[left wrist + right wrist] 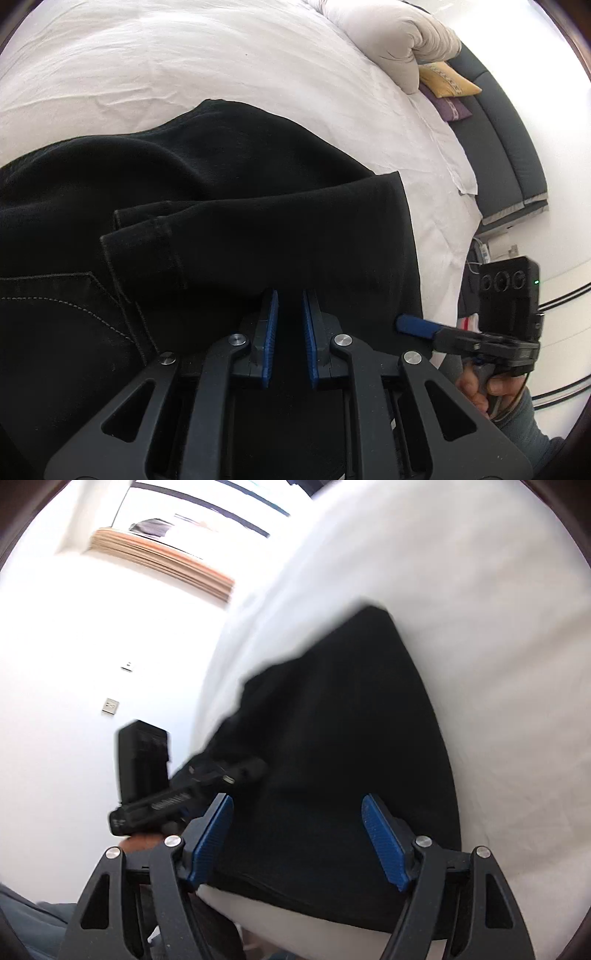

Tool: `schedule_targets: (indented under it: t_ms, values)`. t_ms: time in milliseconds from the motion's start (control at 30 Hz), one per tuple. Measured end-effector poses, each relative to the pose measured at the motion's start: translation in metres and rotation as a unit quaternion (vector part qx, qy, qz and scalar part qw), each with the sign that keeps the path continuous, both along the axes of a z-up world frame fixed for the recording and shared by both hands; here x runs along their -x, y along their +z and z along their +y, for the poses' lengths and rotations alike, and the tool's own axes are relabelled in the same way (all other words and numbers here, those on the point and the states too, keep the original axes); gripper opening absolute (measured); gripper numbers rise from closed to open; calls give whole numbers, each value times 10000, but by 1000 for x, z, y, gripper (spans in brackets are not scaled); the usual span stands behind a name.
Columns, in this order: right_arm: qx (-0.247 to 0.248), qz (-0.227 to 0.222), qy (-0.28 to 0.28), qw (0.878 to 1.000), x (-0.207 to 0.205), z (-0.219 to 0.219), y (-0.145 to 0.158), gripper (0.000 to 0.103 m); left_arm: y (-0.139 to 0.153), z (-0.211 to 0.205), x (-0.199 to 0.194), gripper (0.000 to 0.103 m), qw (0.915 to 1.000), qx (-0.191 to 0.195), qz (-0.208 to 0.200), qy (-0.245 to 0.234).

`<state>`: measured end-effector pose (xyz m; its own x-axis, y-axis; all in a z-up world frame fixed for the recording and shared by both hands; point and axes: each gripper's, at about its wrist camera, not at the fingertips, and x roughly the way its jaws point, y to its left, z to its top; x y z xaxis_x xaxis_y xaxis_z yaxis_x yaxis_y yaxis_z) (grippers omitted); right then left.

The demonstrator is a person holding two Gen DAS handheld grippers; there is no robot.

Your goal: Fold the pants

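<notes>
While the white bed (184,66) takes up most of both views, the black pants (258,177) lie on it near its edge, already doubled over, leg hems resting beside a back pocket. They look like thick, soft denim: heavy and limp, likely to sag unless pinched through all layers at a hem or folded edge. The left gripper (288,328) hovers over the cloth, narrowly parted and empty; the right gripper (297,834) gapes wide, holding nothing.

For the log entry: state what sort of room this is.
Most likely a bedroom: black denim pants lie on a white-sheeted bed, with a bunched cream duvet and a small mustard-yellow cushion at its head.
</notes>
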<state>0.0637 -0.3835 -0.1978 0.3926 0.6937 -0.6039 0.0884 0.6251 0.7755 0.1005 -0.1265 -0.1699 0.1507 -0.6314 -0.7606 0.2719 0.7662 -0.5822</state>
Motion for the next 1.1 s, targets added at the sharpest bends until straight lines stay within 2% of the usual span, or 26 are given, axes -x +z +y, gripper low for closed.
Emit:
schedule_targets:
  t_ms: [33,133,233,333,433,533,633,800,867,1000,1100]
  values:
    - [-2,0,27,10000,3,-2,0,63,-2,4,0,13,10000,74,31,45]
    - [-70,84,599,9981,11,-4,7,63,-4,5,-3,13,9996,211,98,154]
    - [-49,-274,923,9953,4,-17,32,63,12,4,3,13,9997,-19,-80,234]
    - [-389,-689,1193,9897,-37,-20,46,63,28,-5,9,13,9995,37,-290,112]
    - [-501,-589,1392,9872,-80,-8,35,63,17,-8,2,13,9995,-192,-191,153]
    - [-609,-297,1422,9875,-119,-14,15,63,3,-3,-8,13,9994,67,56,335]
    - [-916,-128,1481,9847,-128,-22,-2,60,-1,2,-14,13,9990,220,160,353]
    - [-1278,-57,1585,9790,-83,-29,-2,58,-5,5,-18,13,9983,371,179,402]
    - [-1241,-8,1704,9775,-58,-25,-1,58,-4,11,-21,13,9980,420,196,420]
    - [-1028,362,2000,9737,2,-11,5,58,-3,13,-21,13,9978,446,189,454]
    - [-779,511,2443,9652,42,-5,19,59,-5,28,-18,13,9976,484,165,460]
